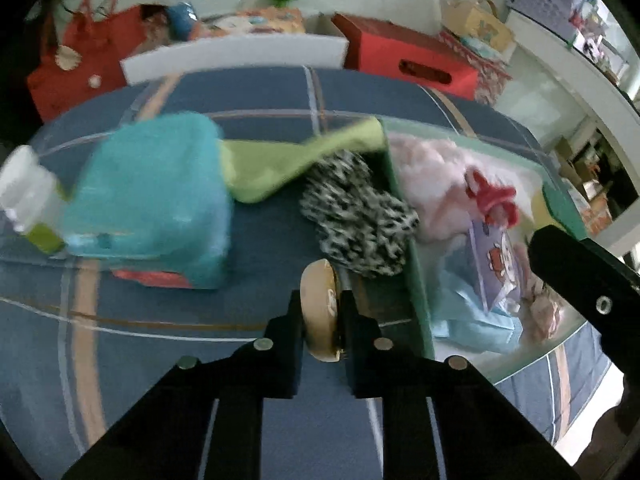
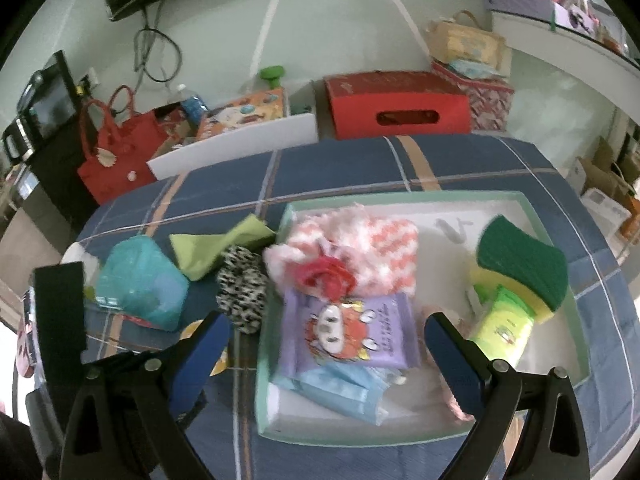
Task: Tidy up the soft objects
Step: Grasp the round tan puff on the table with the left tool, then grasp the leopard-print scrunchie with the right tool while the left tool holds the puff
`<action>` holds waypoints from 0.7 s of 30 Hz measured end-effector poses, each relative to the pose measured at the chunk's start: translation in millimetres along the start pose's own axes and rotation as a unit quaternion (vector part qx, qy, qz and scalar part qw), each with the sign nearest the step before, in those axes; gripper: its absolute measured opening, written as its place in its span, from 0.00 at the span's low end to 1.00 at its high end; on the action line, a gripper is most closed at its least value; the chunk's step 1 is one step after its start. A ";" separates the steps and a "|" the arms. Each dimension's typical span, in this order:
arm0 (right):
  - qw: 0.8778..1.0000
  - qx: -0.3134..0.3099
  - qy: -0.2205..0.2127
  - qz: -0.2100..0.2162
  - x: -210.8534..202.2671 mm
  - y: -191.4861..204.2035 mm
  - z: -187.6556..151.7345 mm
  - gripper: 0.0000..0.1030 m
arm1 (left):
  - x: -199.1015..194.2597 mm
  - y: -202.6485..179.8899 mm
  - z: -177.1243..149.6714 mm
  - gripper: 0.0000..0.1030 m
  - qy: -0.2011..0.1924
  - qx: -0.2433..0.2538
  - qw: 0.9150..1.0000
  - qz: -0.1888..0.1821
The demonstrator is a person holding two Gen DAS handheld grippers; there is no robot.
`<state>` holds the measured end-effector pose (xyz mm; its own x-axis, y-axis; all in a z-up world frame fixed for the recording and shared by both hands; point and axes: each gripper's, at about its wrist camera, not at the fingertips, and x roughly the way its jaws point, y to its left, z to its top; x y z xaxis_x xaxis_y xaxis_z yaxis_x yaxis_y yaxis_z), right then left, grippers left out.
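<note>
A: Standing on edge between the pads, the tan round pad [image 1: 320, 312] is pointing its long axis away from the left wrist camera, just beside the green tray [image 1: 416, 280] wall on the plaid cloth [image 1: 160, 360].

B: The left gripper [image 1: 320, 320] is clenching it (nearly closed). The right gripper [image 2: 326, 344] is hanging wide, holding nothing, over the tray's purple packet [image 2: 348, 332].

- Beige round puff [image 1: 320, 312]: on edge, just beside the tray's outer wall.
- Leopard scrunchie [image 1: 356, 224]: against that wall.
- Green tray [image 2: 264, 360]: holds purple pack [image 2: 348, 332], sponge [image 2: 524, 268].
</note>
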<state>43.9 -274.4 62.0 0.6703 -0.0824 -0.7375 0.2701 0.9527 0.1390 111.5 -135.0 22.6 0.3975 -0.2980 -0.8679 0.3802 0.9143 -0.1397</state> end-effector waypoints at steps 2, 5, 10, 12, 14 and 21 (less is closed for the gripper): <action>1.000 -0.009 -0.004 0.011 -0.4 7.3 1.2 0.97 | -11.1 9.2 1.4 0.17 -0.012 -0.009 1.000 0.000; 0.999 -0.027 -0.010 0.019 1.3 19.7 1.6 0.93 | -22.3 19.7 0.5 0.16 -0.026 -0.021 0.999 -0.002; 0.998 -0.044 -0.013 0.039 7.2 34.2 0.8 0.80 | -45.1 39.5 3.3 0.16 -0.057 -0.042 0.997 0.007; 0.998 -0.049 -0.006 0.050 15.2 40.3 -0.8 0.72 | -56.5 52.2 2.0 0.16 -0.072 -0.056 0.996 0.018; 0.997 -0.063 0.006 0.052 26.4 50.0 -3.1 0.67 | -65.9 66.1 0.1 0.16 -0.083 -0.069 0.994 0.029; 0.996 -0.079 0.047 0.019 66.7 64.2 -10.0 0.50 | -72.9 96.9 -2.9 0.16 -0.102 -0.108 0.988 0.046</action>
<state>99.0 -215.7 15.2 0.6087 -0.0245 -0.7930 0.1286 0.9893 0.0682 116.9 -23.9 70.9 0.5909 -0.2405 -0.7701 0.1565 0.9706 -0.1831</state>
